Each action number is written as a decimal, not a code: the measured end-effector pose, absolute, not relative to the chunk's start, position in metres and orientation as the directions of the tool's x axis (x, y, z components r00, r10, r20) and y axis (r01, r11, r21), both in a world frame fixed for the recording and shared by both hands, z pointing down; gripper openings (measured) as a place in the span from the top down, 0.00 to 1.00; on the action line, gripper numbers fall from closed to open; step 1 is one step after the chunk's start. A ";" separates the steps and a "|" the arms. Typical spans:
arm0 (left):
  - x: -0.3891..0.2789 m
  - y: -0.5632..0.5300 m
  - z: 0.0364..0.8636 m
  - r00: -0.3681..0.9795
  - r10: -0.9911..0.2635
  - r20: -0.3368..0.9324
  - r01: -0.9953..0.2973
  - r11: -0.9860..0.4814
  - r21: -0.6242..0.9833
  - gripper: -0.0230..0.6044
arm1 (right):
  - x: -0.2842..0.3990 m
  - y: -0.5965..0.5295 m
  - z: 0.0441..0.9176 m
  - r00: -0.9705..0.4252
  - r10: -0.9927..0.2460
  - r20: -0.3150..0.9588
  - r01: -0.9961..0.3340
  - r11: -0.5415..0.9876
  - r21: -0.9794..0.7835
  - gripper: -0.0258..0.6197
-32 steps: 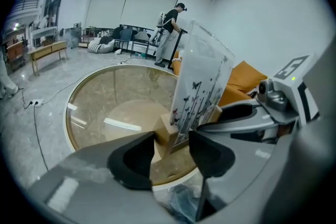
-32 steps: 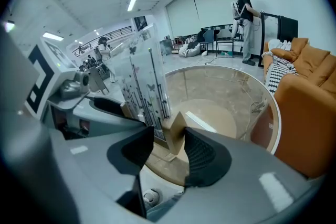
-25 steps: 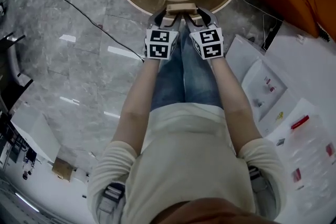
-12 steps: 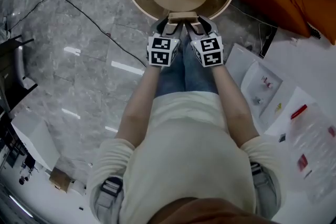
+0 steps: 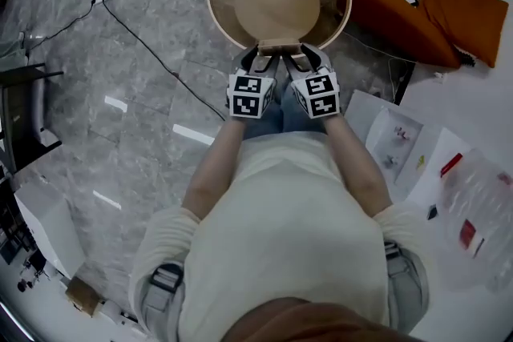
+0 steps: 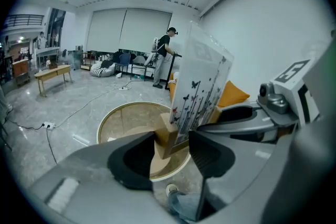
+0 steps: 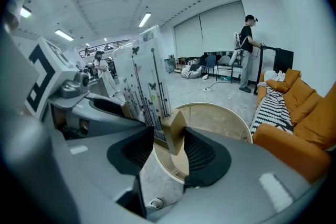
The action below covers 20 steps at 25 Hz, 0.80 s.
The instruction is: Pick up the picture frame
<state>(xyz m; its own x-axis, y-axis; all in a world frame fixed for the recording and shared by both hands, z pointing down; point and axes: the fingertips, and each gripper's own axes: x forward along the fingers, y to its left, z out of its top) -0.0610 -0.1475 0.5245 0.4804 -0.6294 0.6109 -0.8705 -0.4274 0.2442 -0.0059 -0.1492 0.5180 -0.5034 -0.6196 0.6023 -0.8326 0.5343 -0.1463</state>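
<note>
change since earlier: both grippers and the picture frame now sit higher above the round surface, which shows whole and smaller in the head view.
head view: the left gripper (image 5: 258,60) and right gripper (image 5: 308,58) are side by side ahead of the person's chest. the picture frame (image 5: 280,47) spans between them over the near rim of the round surface (image 5: 215,4), apart from it.
left gripper view: the jaws stand wide but are closed on one end of the frame's wooden base (image 6: 167,136). the clear panel (image 6: 202,81) rises tilted to the right (butterflies and stems printed on it).
right gripper view: the jaws hold the same way, set wide and clamped on the base's other end. the panel stands up at the left, with the surface well below.
risk: i judge the tall panel makes the frame top-heavy. if the two hands drift apart or twist unevenly, the base could slip from one pair of jaws, swing, and drop onto the glassy top below.
</note>
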 end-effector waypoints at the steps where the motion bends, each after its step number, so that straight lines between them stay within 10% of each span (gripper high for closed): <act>1: -0.062 -0.145 0.519 0.480 -0.632 0.609 -0.871 -0.427 0.242 0.64 | -0.007 -0.147 0.512 -0.504 -0.622 0.600 -0.833 0.533 -0.147 0.68; 20: -0.080 -0.136 0.427 0.489 -0.690 0.533 -0.859 -0.485 0.161 0.64 | -0.024 -0.135 0.422 -0.512 -0.709 0.484 -0.841 0.528 -0.118 0.68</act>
<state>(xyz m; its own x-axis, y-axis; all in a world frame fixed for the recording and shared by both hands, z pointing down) -0.0797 -0.1359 0.4273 0.4895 -0.6902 0.5329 -0.8594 -0.4852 0.1609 -0.0245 -0.1350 0.4215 -0.5124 -0.7095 0.4838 -0.8414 0.5275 -0.1176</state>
